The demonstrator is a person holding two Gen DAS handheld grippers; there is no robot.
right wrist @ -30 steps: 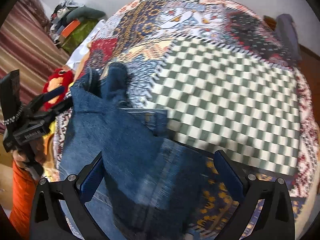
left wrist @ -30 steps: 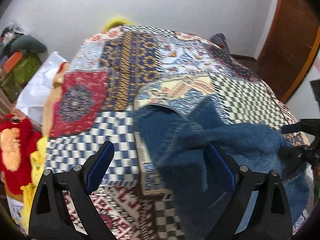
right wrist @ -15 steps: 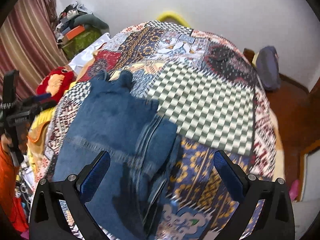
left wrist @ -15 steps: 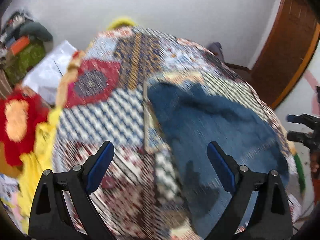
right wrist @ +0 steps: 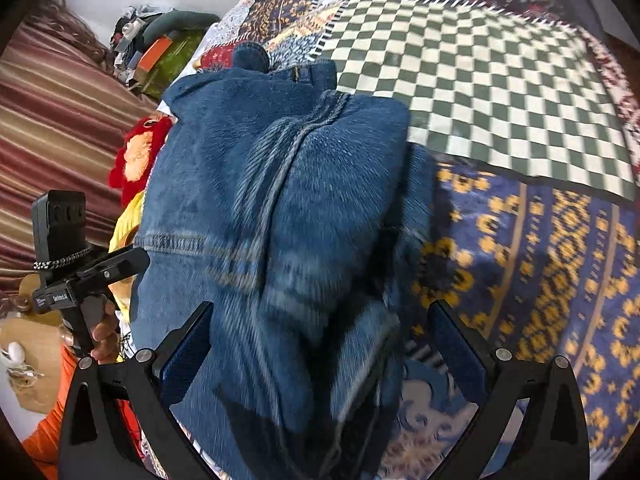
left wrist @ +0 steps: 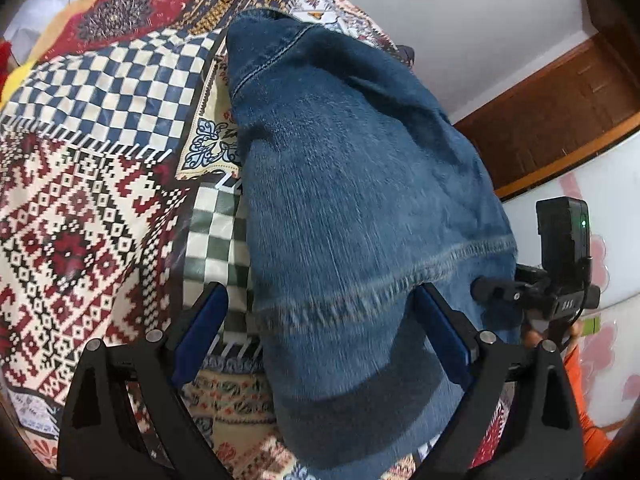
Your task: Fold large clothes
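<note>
One pair of blue denim jeans [left wrist: 360, 208] lies folded in a thick stack on a patchwork bedspread [left wrist: 80, 208]. Fabric is mid-blue and faded, with lighter wear along the seams. A stitched hem band crosses the near part in the left wrist view. In the right wrist view a raised seam runs lengthwise down the middle of the top layer [right wrist: 280, 184], and several layer edges show along the right side of the stack. The far end shows a waistband or hem edge with orange stitching; which one cannot be told.

Two grippers counted. Left gripper [left wrist: 320, 332]: jaws spread wide, denim lying between and below them, nothing pinched. Right gripper [right wrist: 320, 344]: jaws likewise wide apart over the near end of the stack, nothing gripped.

Each wrist view catches the other tool at the edge of the bed, held by a hand [right wrist: 102, 330] with an orange sleeve [right wrist: 48, 432].

One red and yellow plush toy [right wrist: 138, 152] sits at the left of the bed. Wooden door [left wrist: 560, 112] far right. Striped curtain [right wrist: 48, 140] at left.
</note>
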